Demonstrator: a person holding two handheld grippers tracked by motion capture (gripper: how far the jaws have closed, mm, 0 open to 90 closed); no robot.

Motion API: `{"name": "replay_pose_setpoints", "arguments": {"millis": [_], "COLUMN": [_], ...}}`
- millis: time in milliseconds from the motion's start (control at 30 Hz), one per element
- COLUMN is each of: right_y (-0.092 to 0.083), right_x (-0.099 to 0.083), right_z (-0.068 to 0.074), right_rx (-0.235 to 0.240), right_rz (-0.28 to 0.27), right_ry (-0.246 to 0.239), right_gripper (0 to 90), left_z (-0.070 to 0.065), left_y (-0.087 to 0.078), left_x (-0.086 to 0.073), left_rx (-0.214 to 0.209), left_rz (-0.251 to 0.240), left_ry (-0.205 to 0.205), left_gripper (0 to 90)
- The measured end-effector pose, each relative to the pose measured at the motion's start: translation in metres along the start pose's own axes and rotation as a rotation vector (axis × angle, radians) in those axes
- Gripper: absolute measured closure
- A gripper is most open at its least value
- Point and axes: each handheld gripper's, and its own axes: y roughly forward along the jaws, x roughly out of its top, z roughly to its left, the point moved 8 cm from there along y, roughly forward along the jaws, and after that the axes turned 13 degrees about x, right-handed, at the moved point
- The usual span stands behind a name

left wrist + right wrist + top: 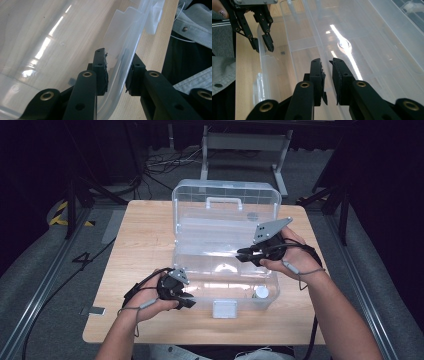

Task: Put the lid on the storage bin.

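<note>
Black jaws of my left gripper rise closest to the lens in the left gripper view, one inside and one outside the front wall of the clear plastic box, straddling its rim; whether the pads actually press on the wall I cannot tell. From above, that gripper sits at the box's near left corner, with my left hand wrapped around its body.

Farther right, my right gripper has its jaws nearly together on a thin clear edge inside the box, an inner tray or divider wall by the look of it; the plastic runs up between the two pads, though I cannot make out a firm pinch. In the high view this gripper reaches in over the box's right side, my right hand behind it, the grey plate on top.

Outward from both: the box stands in the middle of the wooden worktop, its lid upright behind it, a white latch on the front wall
</note>
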Motion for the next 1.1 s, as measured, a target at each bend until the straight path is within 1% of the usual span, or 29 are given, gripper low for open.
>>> {"name": "replay_pose_setpoints", "arguments": {"millis": [767, 1100], "right_y": [0.002, 0.004], "right_x": [-0.005, -0.008], "right_z": [0.012, 0.017], "right_rx": [0.006, 0.023], "right_rz": [0.021, 0.03], "right_ry": [-0.02, -0.029], "right_gripper": [79.2, 79.1], "left_z": [0.0, 0.0], "left_y": [0.0, 0.0], "left_x": [0.0, 0.0], "left_rx": [-0.002, -0.003], "left_rz": [0.0, -0.001], "left_ry": [-0.004, -0.003], "left_gripper": [73.5, 73.5]}}
